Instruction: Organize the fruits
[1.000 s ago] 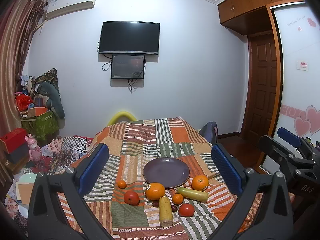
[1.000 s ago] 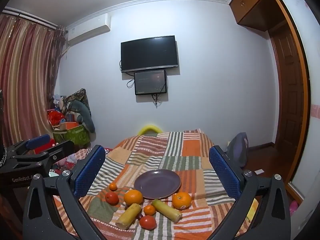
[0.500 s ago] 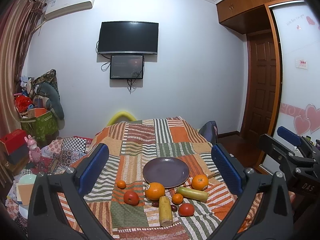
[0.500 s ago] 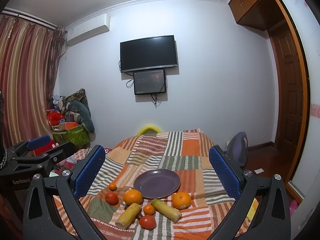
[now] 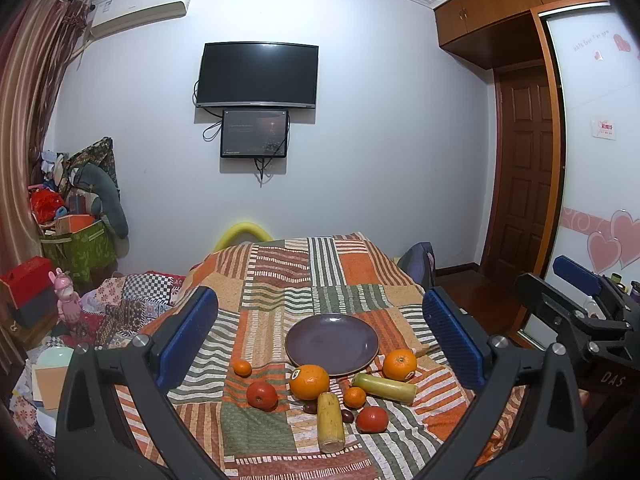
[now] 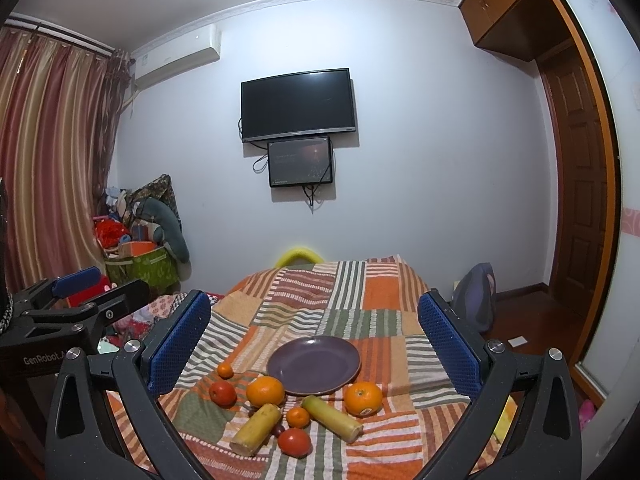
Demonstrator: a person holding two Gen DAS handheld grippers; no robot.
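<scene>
A: What lies on the patchwork cloth [image 5: 276, 280], going from the left?

B: A small mandarin [image 5: 242, 368] sits farthest left, then a red tomato [image 5: 262, 396] and a large orange with a sticker [image 5: 309, 381], which touches the near rim of the purple plate [image 5: 332, 344]. The plate holds nothing.

A: And further right?

B: A yellow stalk piece [image 5: 330, 422] points toward the camera, with two dark little fruits beside it. Next come a second mandarin [image 5: 355, 397], another tomato [image 5: 372, 419], a greenish stalk piece [image 5: 385, 388] lying crosswise, and a second orange [image 5: 399, 365] just right of the plate.

A: What about the grippers?

B: The left gripper [image 5: 320, 332] hangs above the fruit with its blue pads spread wide, gripping nothing. The right gripper [image 6: 314, 336] is likewise wide apart and bare, raised over the same spread.
</scene>
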